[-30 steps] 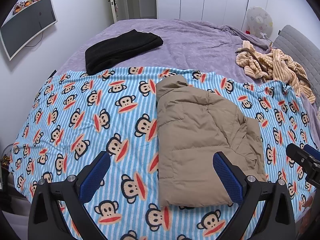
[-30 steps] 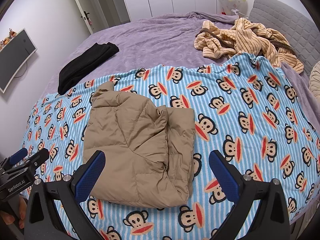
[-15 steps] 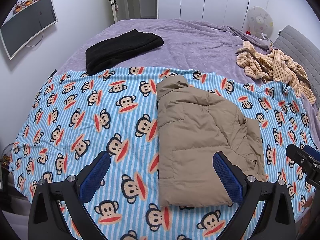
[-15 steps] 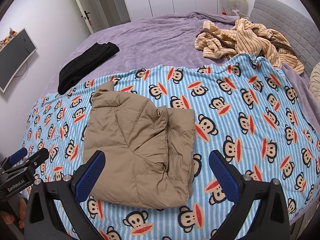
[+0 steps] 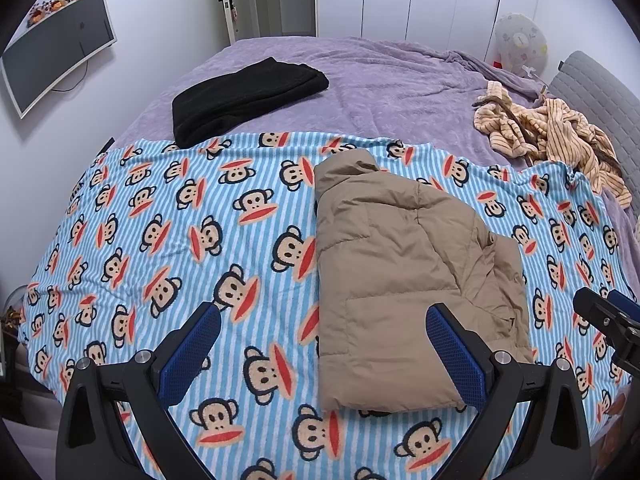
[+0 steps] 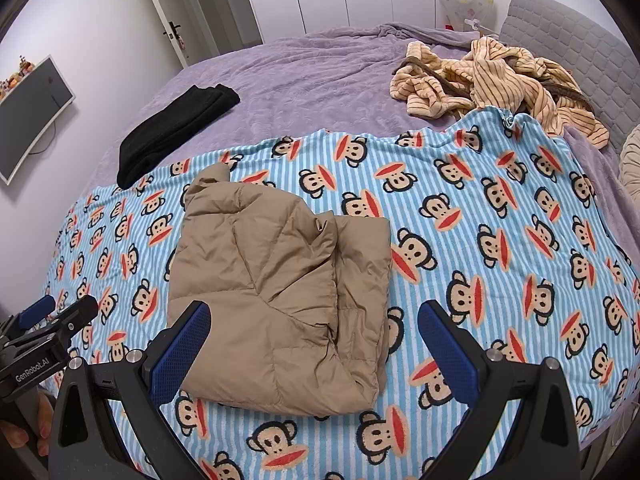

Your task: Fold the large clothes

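Bed [image 5: 400,88] holds folded jacket [image 5: 400,264] (tan).

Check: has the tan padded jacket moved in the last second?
No. The tan padded jacket keeps its place on the same monkey faces of the striped blanket; both grippers hang open above it.

A blanket [image 5: 160,216] covers the near part of the bed [image 5: 380,80]. A folded jacket [image 5: 400,272] lies on the blanket, right of its middle in the left wrist view. Behind the blanket, on the bed, folded trousers [image 5: 244,96] lie to the left and a crumpled robe [image 5: 552,132] to the right, partly on the blanket's far corner. A monitor [image 5: 52,48] hangs on the left wall; a fan [image 5: 520,44] stands behind the robe.
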A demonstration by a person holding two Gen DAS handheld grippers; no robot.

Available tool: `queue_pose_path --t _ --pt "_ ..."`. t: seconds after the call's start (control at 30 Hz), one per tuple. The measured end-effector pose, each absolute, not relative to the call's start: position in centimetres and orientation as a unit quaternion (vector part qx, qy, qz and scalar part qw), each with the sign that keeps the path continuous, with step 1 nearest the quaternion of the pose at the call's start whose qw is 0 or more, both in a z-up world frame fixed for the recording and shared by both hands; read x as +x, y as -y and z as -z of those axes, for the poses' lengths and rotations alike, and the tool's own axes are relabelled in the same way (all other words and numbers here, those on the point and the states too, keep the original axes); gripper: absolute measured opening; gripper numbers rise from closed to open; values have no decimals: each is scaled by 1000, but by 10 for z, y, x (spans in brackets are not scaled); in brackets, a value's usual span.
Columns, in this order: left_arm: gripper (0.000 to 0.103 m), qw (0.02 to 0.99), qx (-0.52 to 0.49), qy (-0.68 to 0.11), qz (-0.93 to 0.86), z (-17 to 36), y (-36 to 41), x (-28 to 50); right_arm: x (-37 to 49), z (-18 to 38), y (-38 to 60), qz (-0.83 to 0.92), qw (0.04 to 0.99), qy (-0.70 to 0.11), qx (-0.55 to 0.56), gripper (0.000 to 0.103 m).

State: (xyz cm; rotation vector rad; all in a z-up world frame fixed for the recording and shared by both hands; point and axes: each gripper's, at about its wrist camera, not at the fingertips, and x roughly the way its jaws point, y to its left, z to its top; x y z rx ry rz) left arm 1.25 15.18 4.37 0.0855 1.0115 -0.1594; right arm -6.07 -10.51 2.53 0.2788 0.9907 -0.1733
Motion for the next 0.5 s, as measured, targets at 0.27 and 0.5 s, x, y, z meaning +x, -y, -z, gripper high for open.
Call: queue_pose_path --t 0.27,0.5 --pt "103 871 39 -485 71 -42 -153 12 -61 -25 106 82 867 -473 133 103" --pt "103 870 39 -487 65 -41 -152 11 -60 -25 106 82 867 -474 133 103"
